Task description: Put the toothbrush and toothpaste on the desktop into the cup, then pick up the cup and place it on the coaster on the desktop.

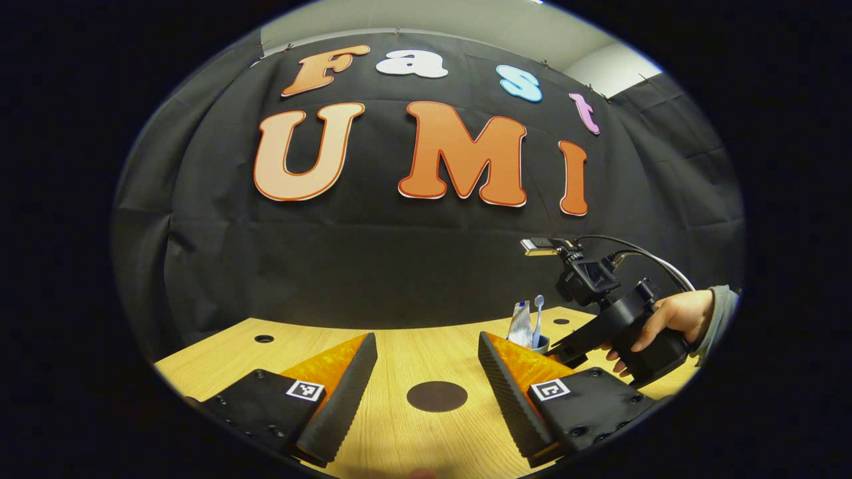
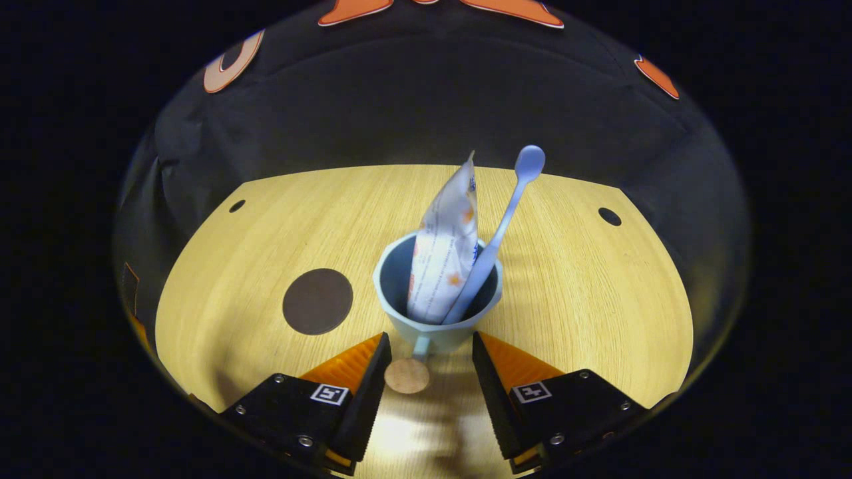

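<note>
The table (image 2: 586, 299) is the biggest thing in front of me, pale wood grain with small dark holes near its far corners. On it, in the right gripper view, the cup (image 2: 399, 283) stands upright just beyond my right gripper (image 2: 428, 366), a pale blue one with a dark inside and a short handle pointing back toward me. My right fingers are spread wide, one on each side of that handle and touching nothing. The toothpaste (image 2: 442, 253) is inside the cup, a white tube leaning against the far rim with its flat end up. The toothbrush (image 2: 496, 239) is in there too, light blue, head upward, tilted to the right beside the tube. Left of the cup, well apart from it, lies the coaster (image 2: 317, 301), a flat dark brown disc with nothing on it. A small tan disc (image 2: 407, 376) sits on the table between my right fingers, just near the cup's handle.

In the left gripper view, my left gripper (image 1: 427, 372) hangs low over the table with its fingers spread too, holding nothing, and the coaster (image 1: 436, 396) lies between them a little ahead. Farther off to the right, my hand (image 1: 665, 319) holds the other gripper's black body next to the cup (image 1: 540, 343).
</note>
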Action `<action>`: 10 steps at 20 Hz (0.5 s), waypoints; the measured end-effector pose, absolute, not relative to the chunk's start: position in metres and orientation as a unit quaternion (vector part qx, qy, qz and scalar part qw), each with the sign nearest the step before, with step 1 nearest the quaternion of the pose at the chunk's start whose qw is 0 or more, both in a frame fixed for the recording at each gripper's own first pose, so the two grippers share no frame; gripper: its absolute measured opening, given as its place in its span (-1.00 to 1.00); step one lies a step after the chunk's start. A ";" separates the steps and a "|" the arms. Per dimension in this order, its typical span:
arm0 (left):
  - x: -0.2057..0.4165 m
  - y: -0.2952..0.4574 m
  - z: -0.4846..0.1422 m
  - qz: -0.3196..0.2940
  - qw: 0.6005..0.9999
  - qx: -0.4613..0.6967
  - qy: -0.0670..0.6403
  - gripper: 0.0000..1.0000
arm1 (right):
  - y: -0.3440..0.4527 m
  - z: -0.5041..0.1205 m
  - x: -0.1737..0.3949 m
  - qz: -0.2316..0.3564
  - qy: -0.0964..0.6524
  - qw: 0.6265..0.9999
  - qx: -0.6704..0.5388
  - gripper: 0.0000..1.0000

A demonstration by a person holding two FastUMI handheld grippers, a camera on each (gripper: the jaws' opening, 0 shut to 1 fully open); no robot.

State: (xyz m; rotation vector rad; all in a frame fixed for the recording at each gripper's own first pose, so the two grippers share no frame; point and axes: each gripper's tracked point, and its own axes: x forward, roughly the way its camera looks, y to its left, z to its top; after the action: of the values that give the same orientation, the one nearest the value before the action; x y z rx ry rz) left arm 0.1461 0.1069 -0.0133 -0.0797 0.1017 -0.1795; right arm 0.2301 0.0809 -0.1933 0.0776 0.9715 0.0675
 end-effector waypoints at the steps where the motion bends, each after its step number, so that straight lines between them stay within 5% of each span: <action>1: 0.145 0.108 -0.016 -0.088 0.994 -0.040 0.053 0.96 | 0.081 -0.196 0.229 0.032 0.472 0.880 0.040 0.40; 5: 0.144 0.109 -0.019 -0.085 0.994 -0.045 0.059 0.97 | 0.077 -0.206 0.220 0.025 0.480 0.876 0.027 0.09; 6: 0.144 0.109 -0.019 -0.084 0.994 -0.046 0.060 0.97 | 0.075 -0.204 0.218 0.022 0.483 0.874 0.033 -0.07; 7: 0.144 0.110 -0.019 -0.082 0.994 -0.046 0.062 0.97 | 0.076 -0.205 0.221 0.023 0.483 0.875 0.037 -0.44; 8: 0.143 0.111 -0.019 -0.080 0.994 -0.046 0.063 0.94 | 0.075 -0.206 0.223 0.024 0.481 0.875 0.037 -0.55; 9: 0.142 0.111 -0.022 -0.078 0.994 -0.046 0.064 0.94 | 0.075 -0.207 0.223 0.025 0.479 0.877 0.039 -0.39; 10: 0.141 0.112 -0.023 -0.076 0.994 -0.048 0.065 0.94 | 0.075 -0.207 0.224 0.029 0.476 0.878 0.035 -0.52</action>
State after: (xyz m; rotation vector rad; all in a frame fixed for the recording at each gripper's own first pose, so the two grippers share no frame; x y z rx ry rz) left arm 0.1415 0.1125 -0.0234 -0.0956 0.1294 -0.1521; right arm 0.2240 0.0754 -0.2072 0.0737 0.9937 0.0598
